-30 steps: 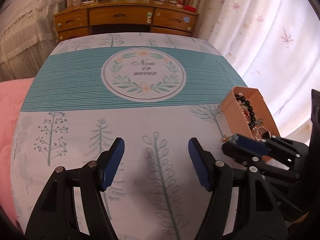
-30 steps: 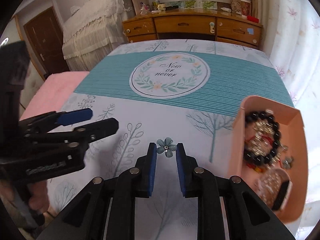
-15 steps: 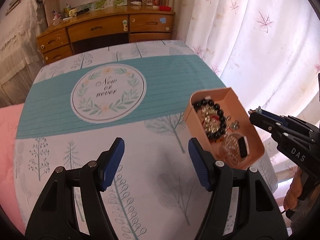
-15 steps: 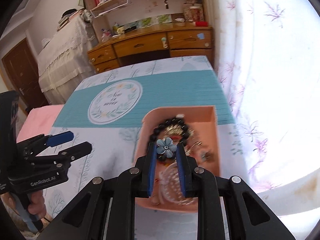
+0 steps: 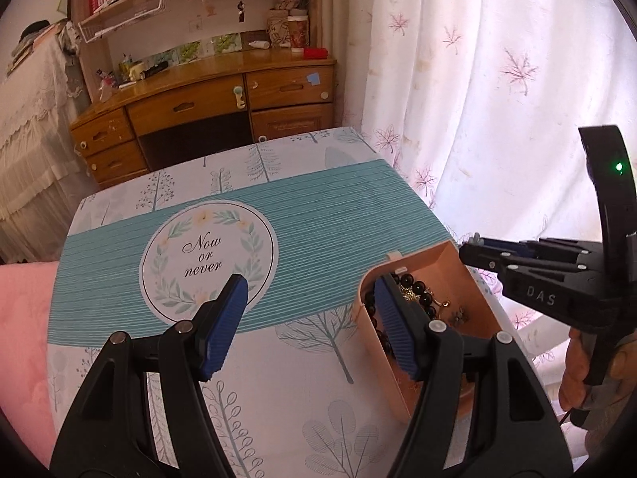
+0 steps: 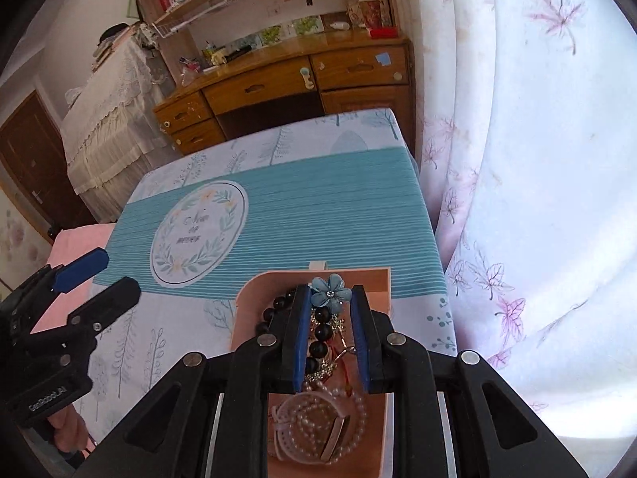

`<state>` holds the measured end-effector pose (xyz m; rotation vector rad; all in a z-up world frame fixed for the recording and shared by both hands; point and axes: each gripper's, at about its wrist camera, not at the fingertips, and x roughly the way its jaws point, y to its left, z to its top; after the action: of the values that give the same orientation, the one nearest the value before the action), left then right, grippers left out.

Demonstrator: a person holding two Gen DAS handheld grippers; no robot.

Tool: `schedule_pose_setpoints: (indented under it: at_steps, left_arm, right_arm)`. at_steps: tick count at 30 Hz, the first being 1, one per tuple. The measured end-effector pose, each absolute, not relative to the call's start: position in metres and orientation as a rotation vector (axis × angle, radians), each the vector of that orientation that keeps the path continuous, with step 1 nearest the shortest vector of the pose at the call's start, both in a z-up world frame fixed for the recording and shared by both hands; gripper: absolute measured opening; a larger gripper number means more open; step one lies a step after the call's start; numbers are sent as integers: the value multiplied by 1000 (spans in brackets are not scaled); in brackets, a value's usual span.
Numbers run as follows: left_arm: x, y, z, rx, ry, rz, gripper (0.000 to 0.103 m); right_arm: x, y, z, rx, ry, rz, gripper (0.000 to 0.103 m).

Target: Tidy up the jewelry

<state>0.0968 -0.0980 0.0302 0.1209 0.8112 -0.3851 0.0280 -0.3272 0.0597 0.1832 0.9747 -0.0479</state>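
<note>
My right tool pinches the blue flower clip over the pink box of beads near the bench edge by the curtain; my left tool hangs spread, empty, straddling the box wall.

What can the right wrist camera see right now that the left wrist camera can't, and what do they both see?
Only the right wrist view shows the blue flower ornament face-on, pinched between the right gripper fingers above the box, plus the pearl bracelet at the box's near end and the dark door.

Only the left wrist view shows the left gripper fingers spread wide and empty, one overlapping the box's near corner, and the right gripper's green light.

Both show the pink jewelry box, the black bead bracelet, the teal tablecloth and the wooden desk.
</note>
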Motion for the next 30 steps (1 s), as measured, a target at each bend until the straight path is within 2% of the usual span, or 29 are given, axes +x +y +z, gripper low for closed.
schedule_pose_setpoints:
  at_steps: [7, 12, 15, 30]
  left_arm:
    - [122, -88, 6, 82, 937, -351, 64]
    - [126, -73, -4, 48, 978, -329, 64]
    - [125, -69, -3, 40, 982, -324, 64]
    - [64, -19, 51, 29, 897, -219, 64]
  right_arm:
    - [49, -334, 37, 248, 1033, -52, 21]
    - [51, -326, 35, 252, 1023, -65, 32]
    - [49, -323, 40, 254, 1015, -66, 33]
    - [-16, -266, 128, 173, 890, 25, 35]
